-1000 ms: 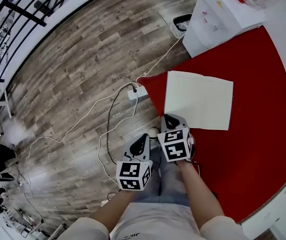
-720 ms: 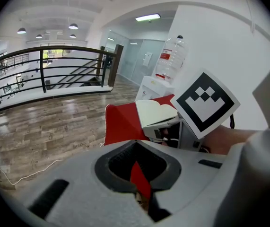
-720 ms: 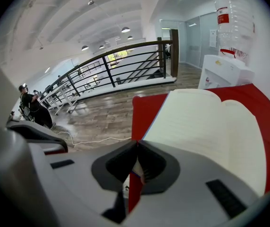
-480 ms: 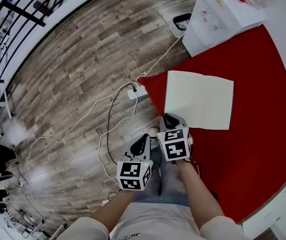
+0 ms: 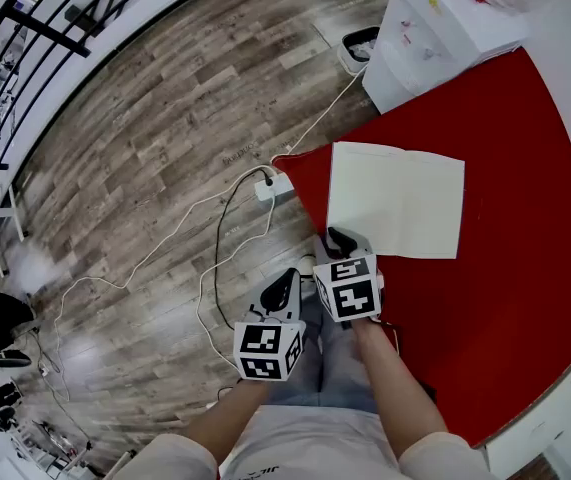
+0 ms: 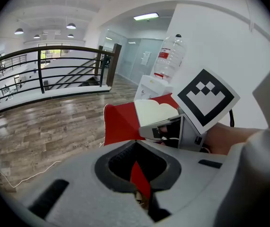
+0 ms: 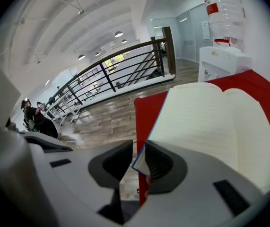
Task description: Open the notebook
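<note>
Now R gripper [image 7: 138,151] jaws opening (notebook [image 7: 205,122] between).

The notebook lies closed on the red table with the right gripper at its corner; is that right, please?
Not quite: the head view shows the notebook lying open, not closed, on the red table. The right gripper is at its corner; its jaws have just been opening, with that corner between them.
</note>
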